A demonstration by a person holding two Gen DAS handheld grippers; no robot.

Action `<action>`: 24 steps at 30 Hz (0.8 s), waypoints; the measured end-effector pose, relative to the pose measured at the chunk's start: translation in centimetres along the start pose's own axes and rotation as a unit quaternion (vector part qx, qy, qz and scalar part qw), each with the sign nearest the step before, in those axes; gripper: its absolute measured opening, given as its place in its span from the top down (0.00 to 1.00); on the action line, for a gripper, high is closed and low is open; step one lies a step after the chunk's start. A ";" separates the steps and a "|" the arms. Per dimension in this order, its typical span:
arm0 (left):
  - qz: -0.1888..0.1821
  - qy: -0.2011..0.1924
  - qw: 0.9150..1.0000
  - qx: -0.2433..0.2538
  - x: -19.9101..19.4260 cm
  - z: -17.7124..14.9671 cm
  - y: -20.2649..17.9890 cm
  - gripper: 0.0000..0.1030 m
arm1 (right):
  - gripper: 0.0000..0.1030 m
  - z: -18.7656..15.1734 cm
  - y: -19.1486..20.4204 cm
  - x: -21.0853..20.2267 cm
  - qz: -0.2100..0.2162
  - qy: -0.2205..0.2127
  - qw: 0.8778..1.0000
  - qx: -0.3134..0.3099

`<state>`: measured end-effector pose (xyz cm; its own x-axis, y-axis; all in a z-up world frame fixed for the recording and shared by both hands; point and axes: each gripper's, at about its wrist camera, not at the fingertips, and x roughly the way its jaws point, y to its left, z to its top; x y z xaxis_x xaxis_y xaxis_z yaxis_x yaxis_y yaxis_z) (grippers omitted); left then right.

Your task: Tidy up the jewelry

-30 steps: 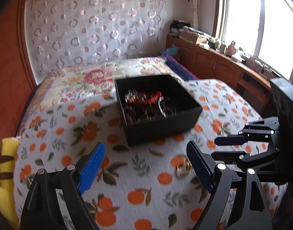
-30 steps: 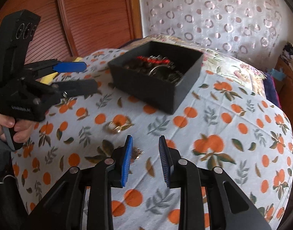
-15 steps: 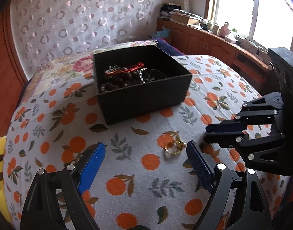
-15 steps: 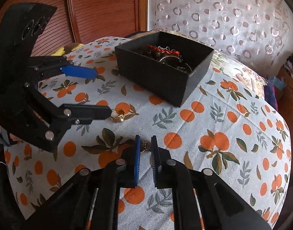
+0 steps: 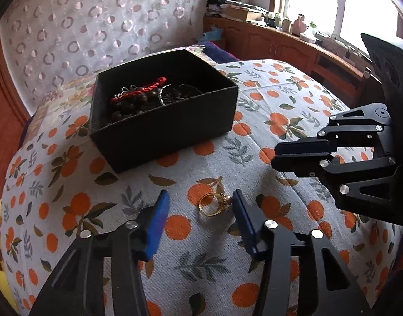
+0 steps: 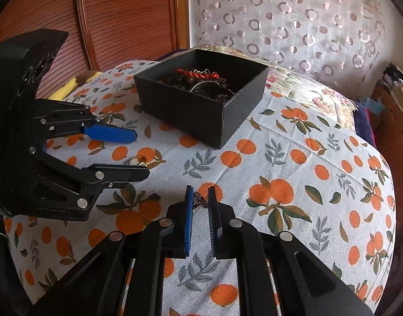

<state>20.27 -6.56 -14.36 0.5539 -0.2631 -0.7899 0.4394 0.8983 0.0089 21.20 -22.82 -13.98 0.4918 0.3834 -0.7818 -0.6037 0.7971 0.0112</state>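
While the gold ring (image 5: 213, 203) sits flat on the orange-print bedspread (image 5: 293, 100), the left gripper (image 5: 200, 201) has it right between its blue pads, jaws closing in but not touching it yet as far as I can see. From the right wrist camera the same ring (image 6: 137, 161) peeks out between the left gripper's (image 6: 142, 155) two fingers, at about 9 o'clock from center.

The right gripper (image 6: 200, 202) is pinched nearly closed on a small dark chain piece (image 6: 200, 201), which pokes out at the tips just above the cloth. What exactly it is, can't tell, too tiny. In the left wrist view the right gripper (image 5: 276, 155) comes in from 3 o'clock, tips together, nothing readable between them there.

Beyond the ring at 12 o'clock is the black box (image 5: 164, 131), open top, already holding a red cord bracelet (image 5: 138, 90), dark beads (image 5: 127, 108) and a silver bangle (image 5: 165, 93) all tangled together. Nothing lies between the ring and the box, just bare cloth.

Further out: a circle-pattern curtain (image 5: 96, 31) behind, a wooden sideboard (image 5: 269, 42) with clutter under the window at 1 o'clock, and something yellow (image 6: 69, 85) at the bed's edge.
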 end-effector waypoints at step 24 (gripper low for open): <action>0.014 -0.058 0.997 -0.054 -4.6 1.0 3.6 0.90 | 0.88 1.1 0.0 -0.4 0.007 -0.022 1.000 0.009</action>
<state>20.01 -2.50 -10.08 0.6450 -0.2707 -0.7147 0.3474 0.9368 -0.0413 21.66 -22.47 -12.99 0.5109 0.4145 -0.7531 -0.6001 0.7992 0.0328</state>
